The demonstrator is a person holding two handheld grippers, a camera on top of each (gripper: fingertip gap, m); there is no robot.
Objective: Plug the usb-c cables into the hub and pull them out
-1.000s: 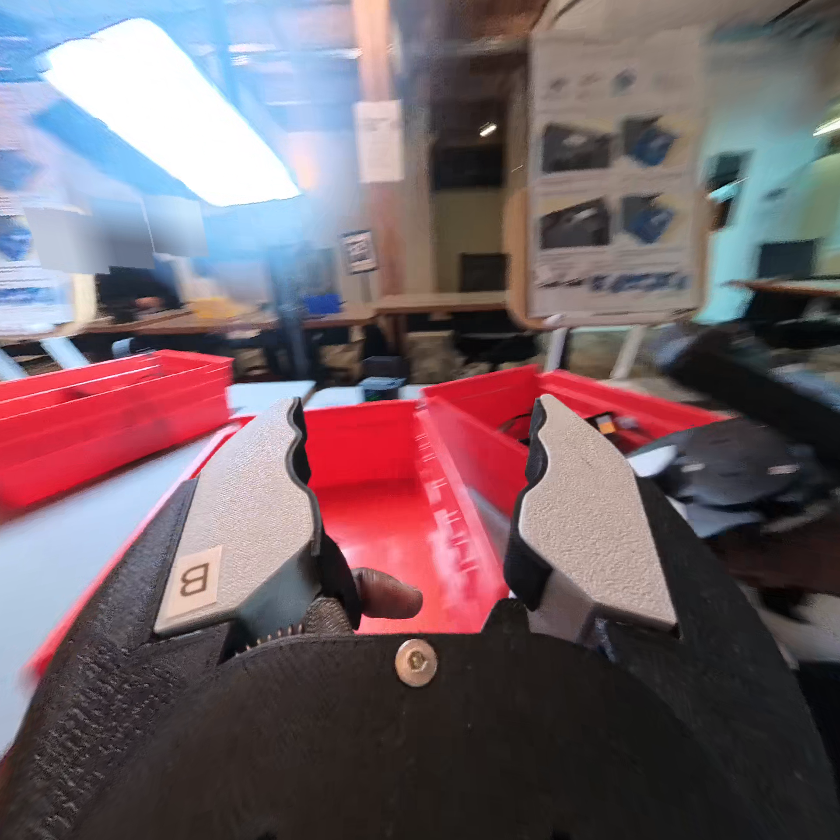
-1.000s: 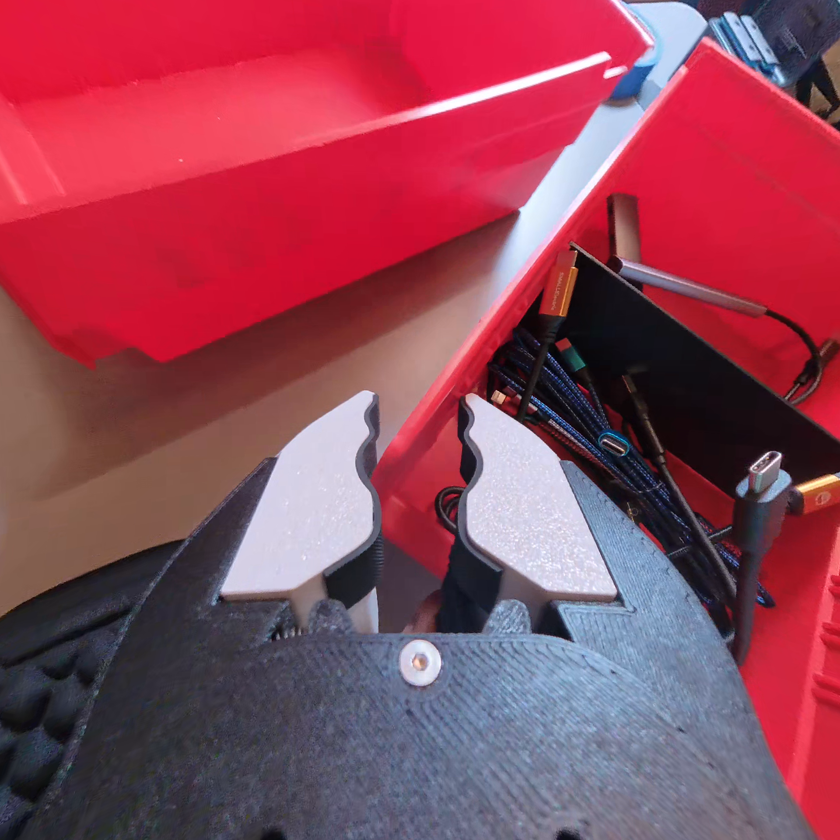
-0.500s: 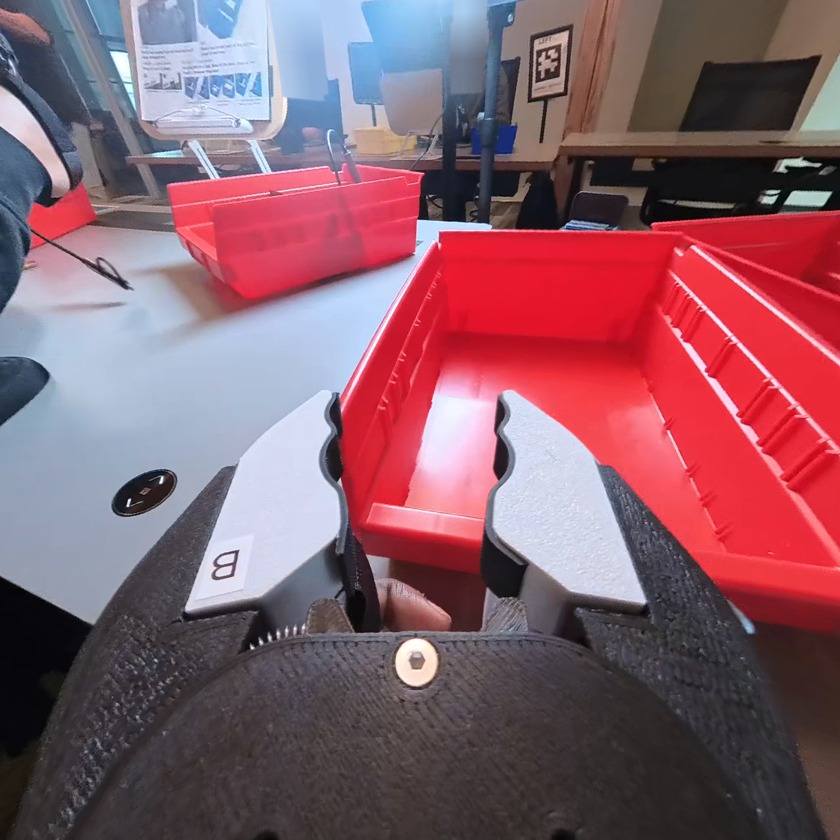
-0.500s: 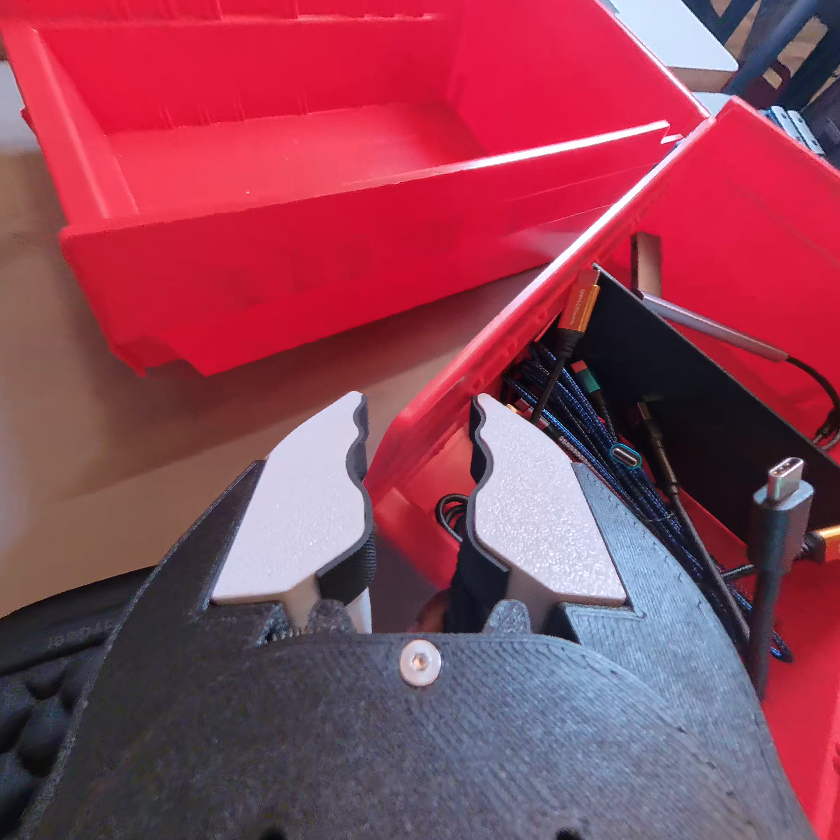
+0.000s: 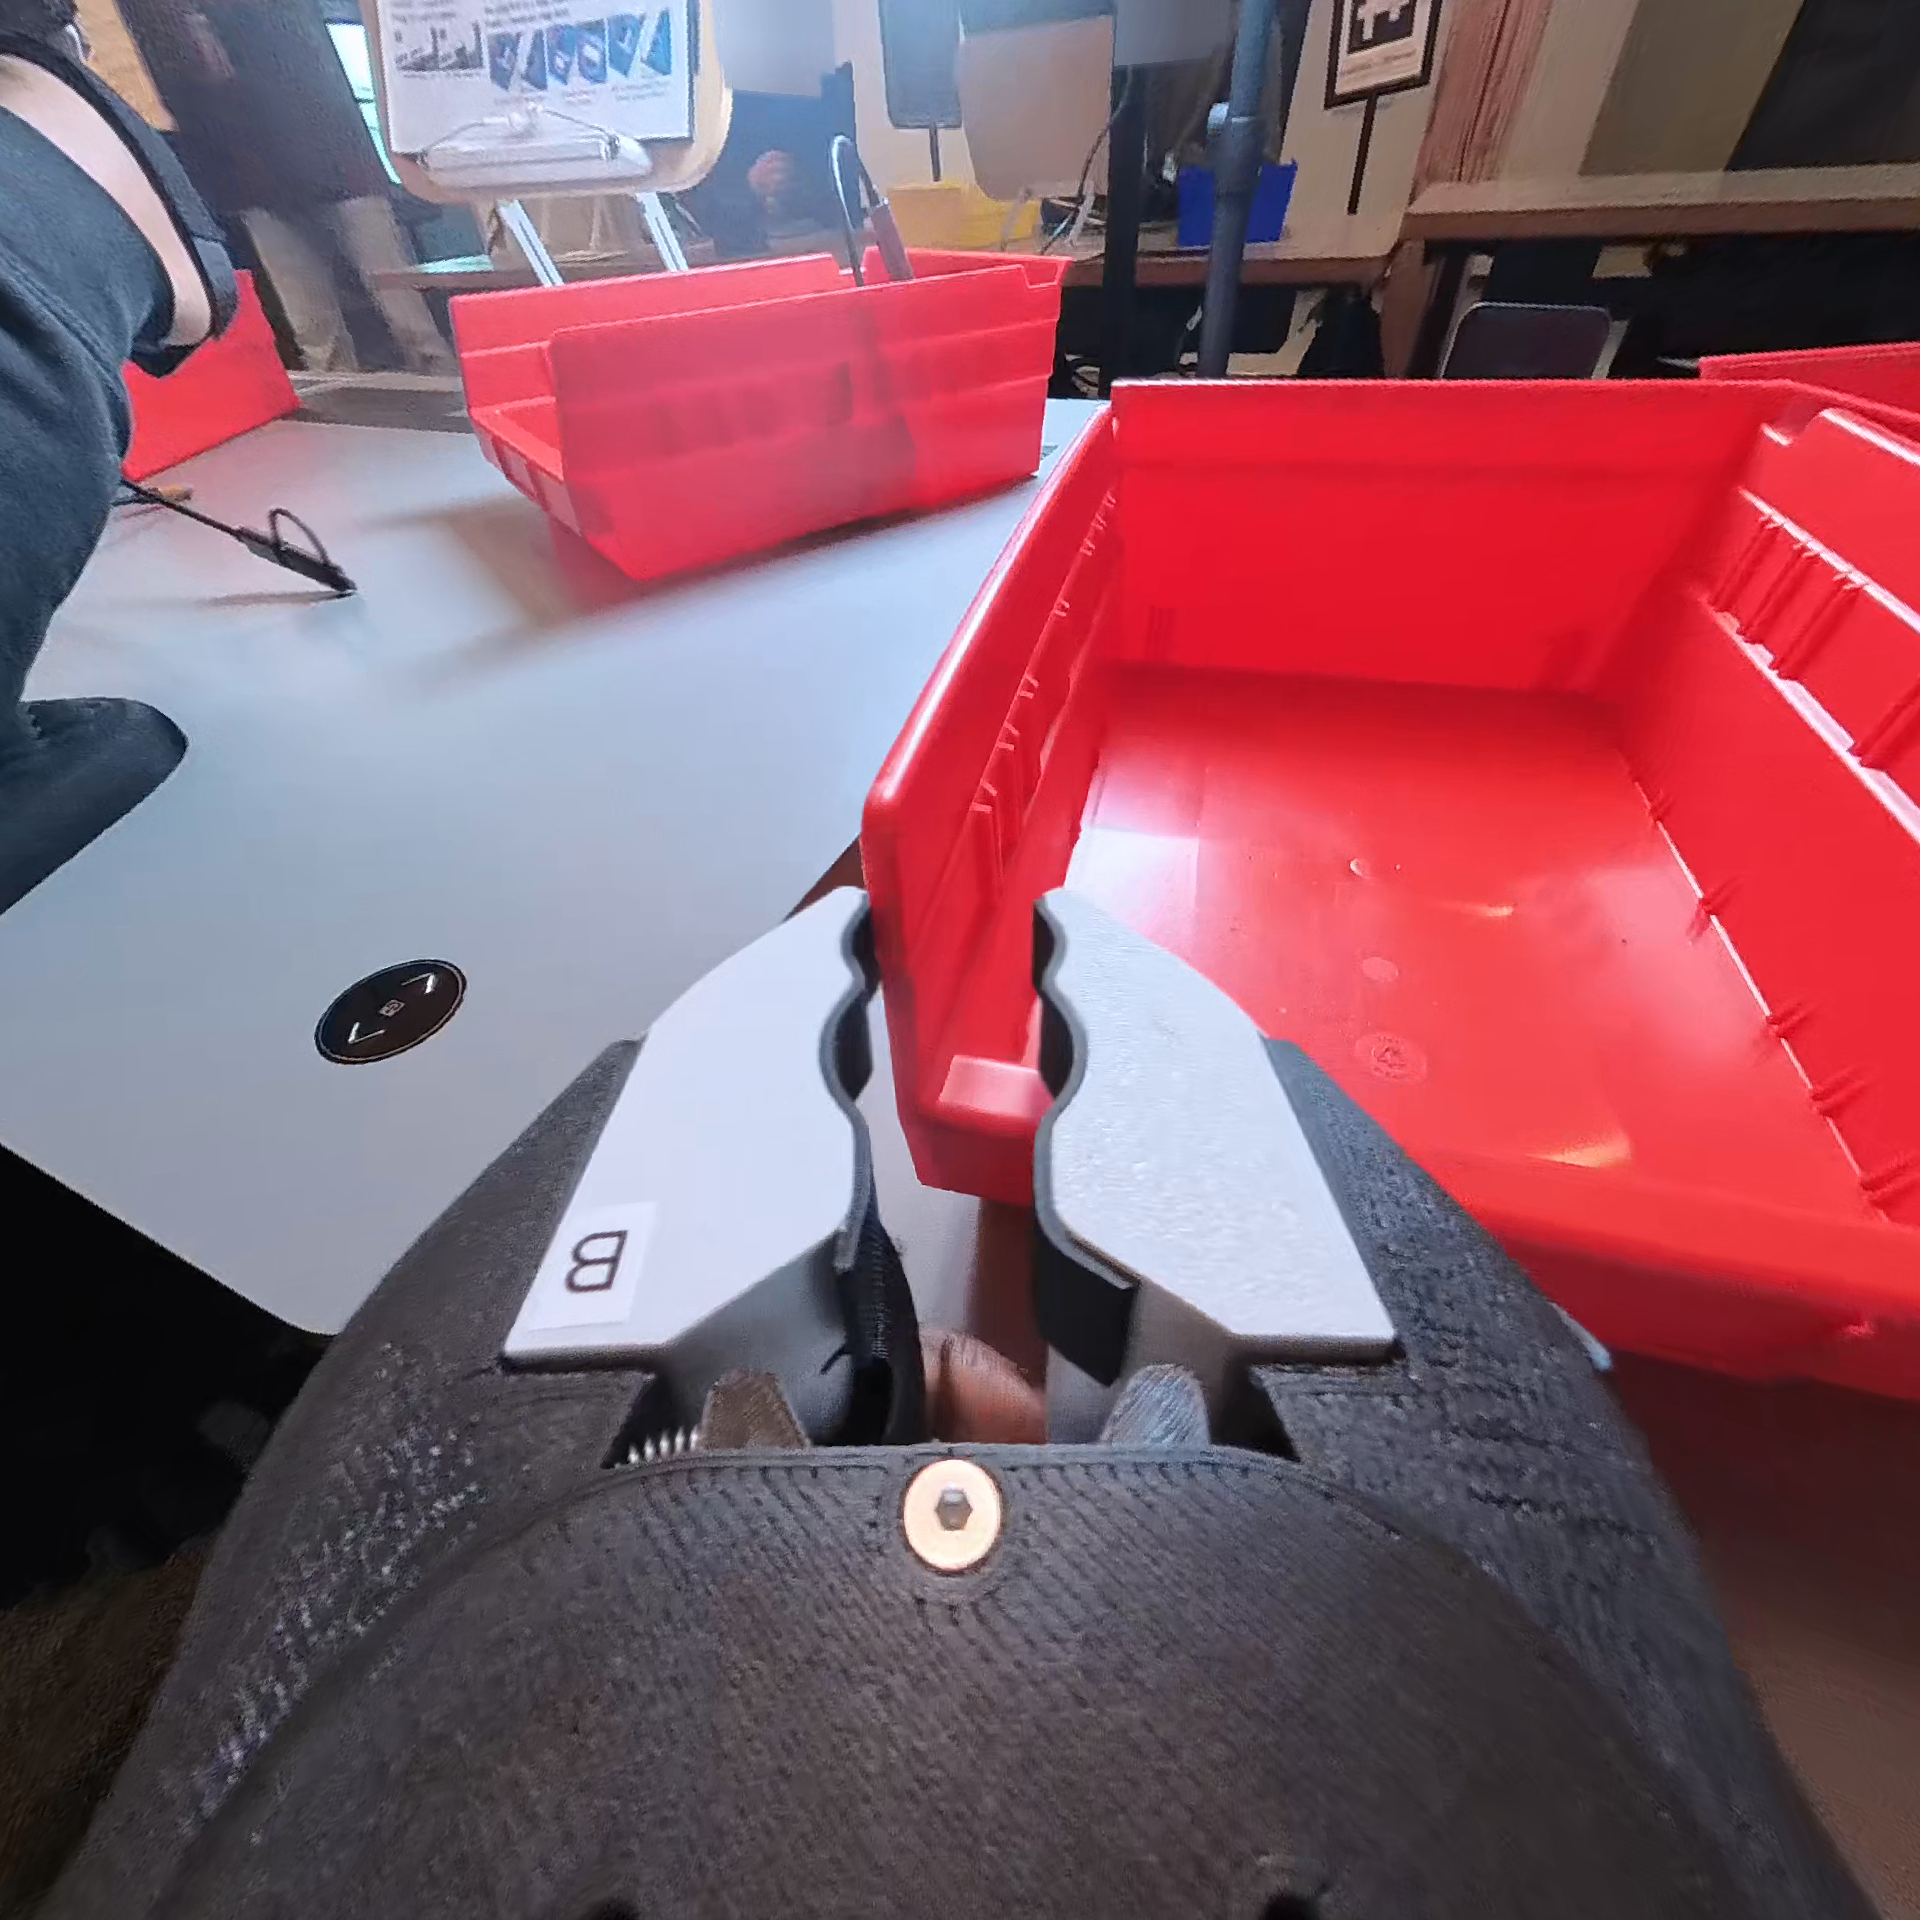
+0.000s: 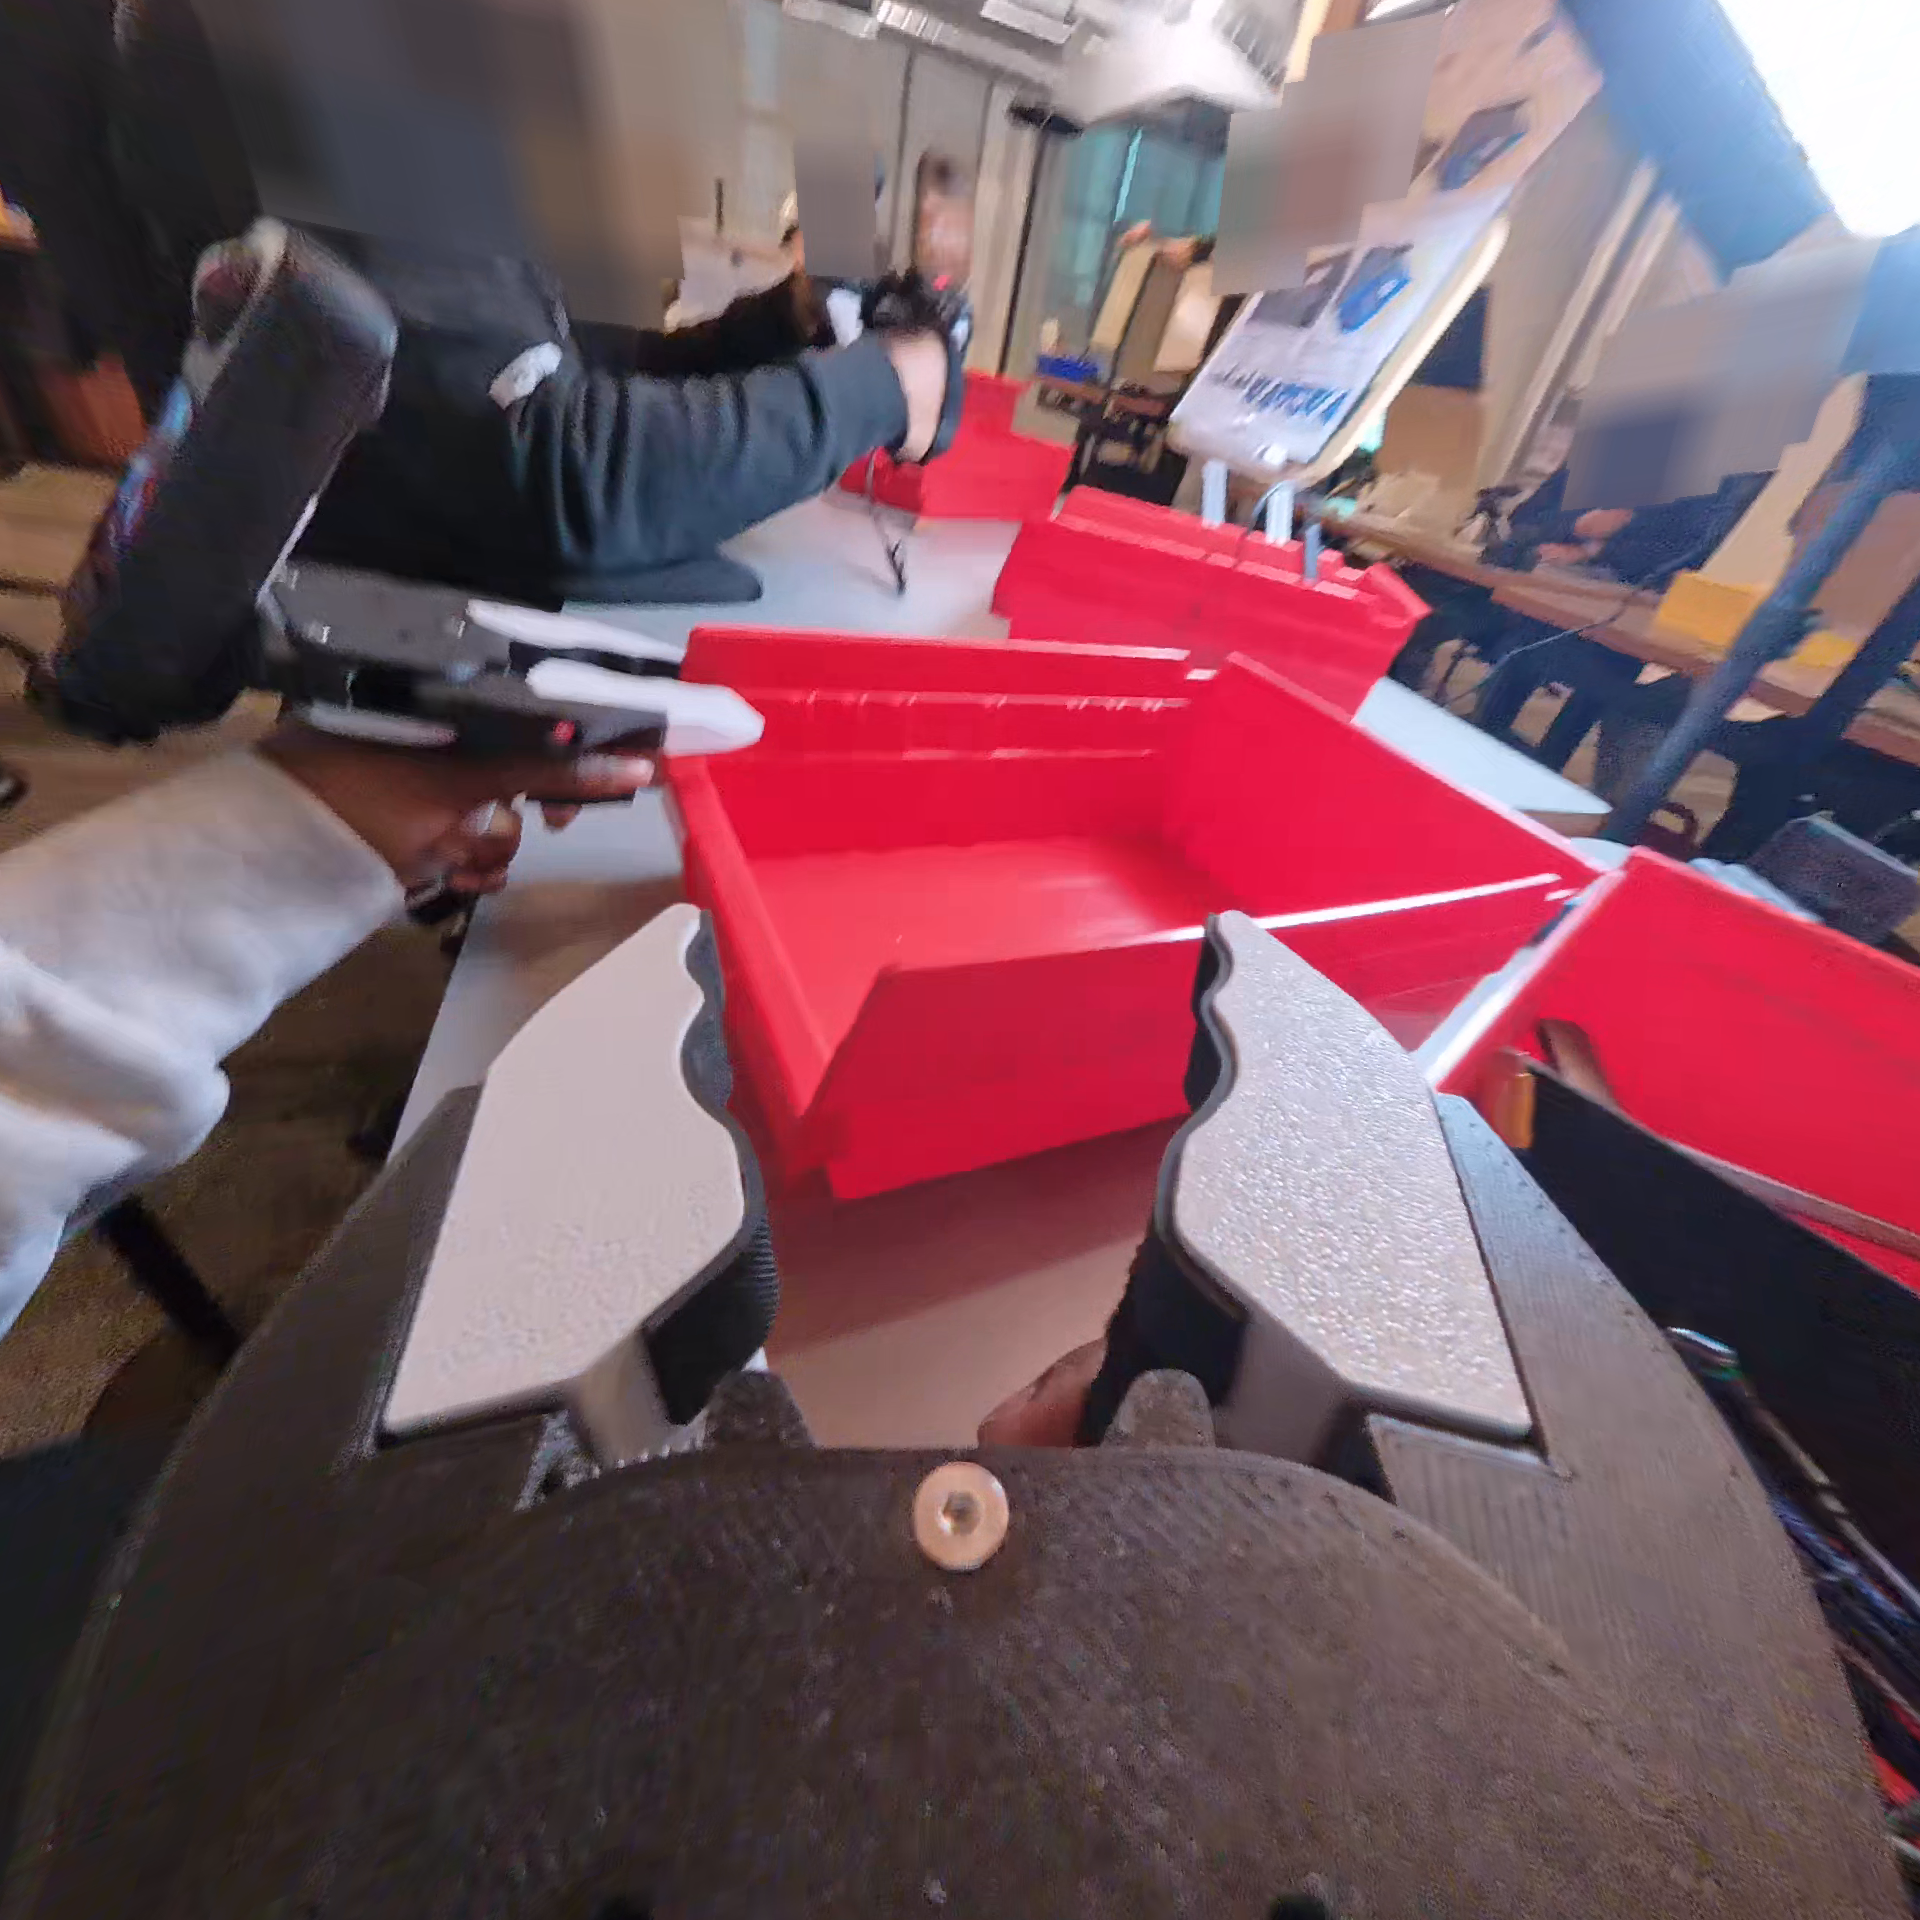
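Observation:
My left gripper [image 5: 951, 930] is closed down on the front left wall of an empty red bin [image 5: 1403, 935], one finger outside the wall and one inside. It also shows in the right wrist view [image 6: 717, 707], at that bin's corner [image 6: 987, 935]. My right gripper [image 6: 951, 935] is wide open and empty, held level and pointing at the empty bin. A second red bin [image 6: 1766, 1018] at the right edge holds a black divider [image 6: 1714, 1247] and dark braided cables [image 6: 1860, 1579]. I cannot make out the hub.
The grey table [image 5: 416, 779] has a round black inset [image 5: 390, 1010] and a loose black cable [image 5: 281, 551]. Another red bin [image 5: 779, 416] stands farther back. A person in a dark sleeve [image 6: 623, 468] works at the table's far side. The tips of one gripper are about 25 cm away from the tips of the other. My right tips are about 35 cm from the round black inset [image 5: 390, 1010], my left tips only 12 cm.
My right gripper has opened, let go of the cable bin's wall and tilted up to look across the table. My left gripper has narrowed onto the empty bin's left wall.

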